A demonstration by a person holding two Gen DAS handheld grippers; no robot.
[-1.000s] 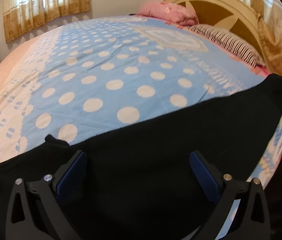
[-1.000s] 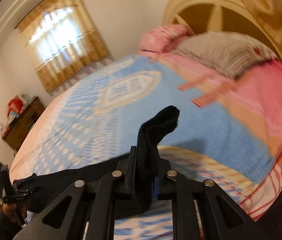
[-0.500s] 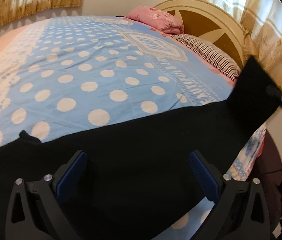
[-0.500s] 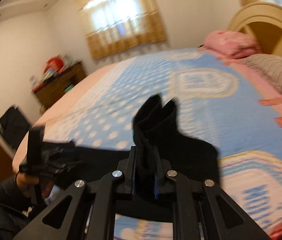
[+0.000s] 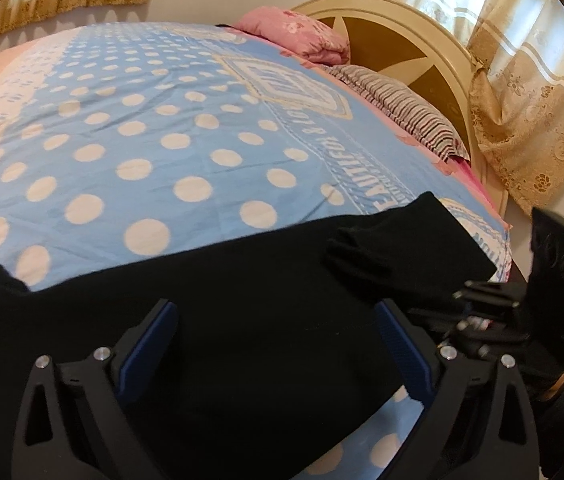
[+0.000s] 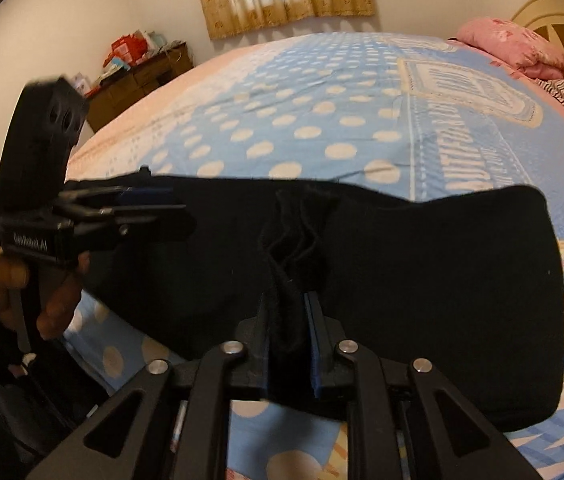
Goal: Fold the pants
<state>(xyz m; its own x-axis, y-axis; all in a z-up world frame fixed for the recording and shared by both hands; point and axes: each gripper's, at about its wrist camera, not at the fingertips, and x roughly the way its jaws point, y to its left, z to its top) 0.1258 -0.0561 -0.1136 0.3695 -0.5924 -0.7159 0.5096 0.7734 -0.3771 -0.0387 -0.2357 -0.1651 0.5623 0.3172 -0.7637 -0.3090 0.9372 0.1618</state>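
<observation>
Black pants lie across the near edge of the bed, one end folded back over the rest. My right gripper is shut on a bunched end of the pants and rests it on the spread cloth. It also shows at the right of the left wrist view. My left gripper is open above the pants, its blue pads wide apart with no cloth between them. It shows from the side in the right wrist view.
The bed has a blue polka-dot cover. A pink pillow, a striped pillow and a cream headboard are at the far right. A wooden dresser stands by the wall.
My right gripper has swung the held end of the pants over and down onto the rest, towards my left gripper. The left gripper has stayed open over the cloth.
</observation>
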